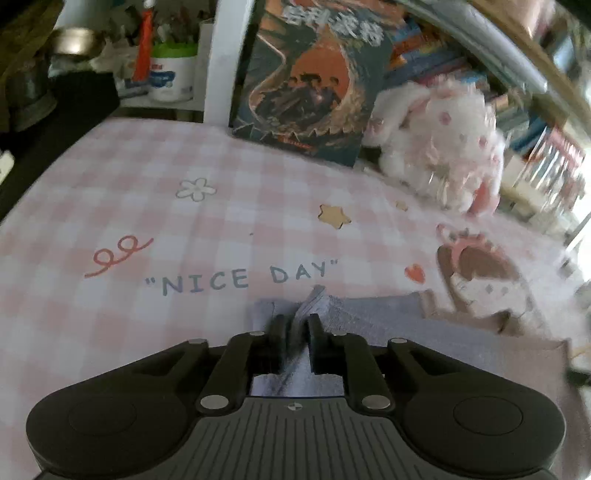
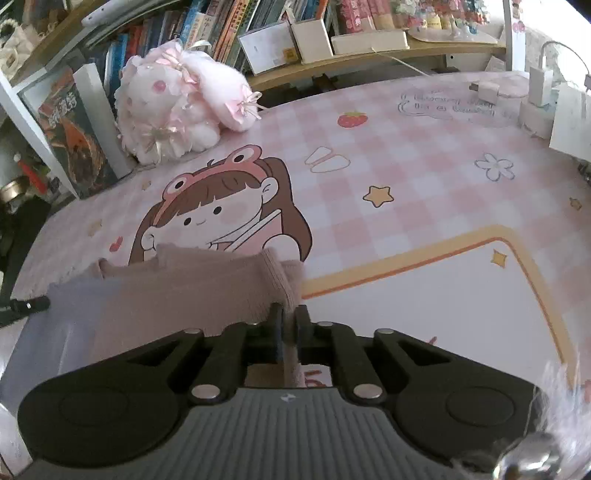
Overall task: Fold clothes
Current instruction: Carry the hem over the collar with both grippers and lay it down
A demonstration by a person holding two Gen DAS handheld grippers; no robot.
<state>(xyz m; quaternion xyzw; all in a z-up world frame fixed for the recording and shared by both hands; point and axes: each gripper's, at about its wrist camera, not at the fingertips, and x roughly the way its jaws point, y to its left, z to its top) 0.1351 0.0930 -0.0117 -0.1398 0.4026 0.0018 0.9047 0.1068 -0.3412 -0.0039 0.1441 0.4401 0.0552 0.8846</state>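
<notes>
A small garment lies on the pink checked desk mat [image 1: 155,206]: its grey-blue part [image 1: 388,325] shows in the left wrist view and its dusty-pink ribbed part [image 2: 192,291] in the right wrist view. My left gripper [image 1: 297,320] is shut on a bunched fold of the grey-blue cloth at its left edge. My right gripper [image 2: 289,313] is shut on the pink ribbed edge [image 2: 280,277] at the garment's right corner. The cloth stretches between the two grippers, low over the mat.
A white and pink plush toy [image 2: 177,107] and an upright book [image 1: 306,81] stand at the mat's back edge. Shelves of books [image 2: 229,29] run behind. White chargers and boxes [image 2: 535,96] sit at the far right. A white tub [image 1: 171,74] stands at the back left.
</notes>
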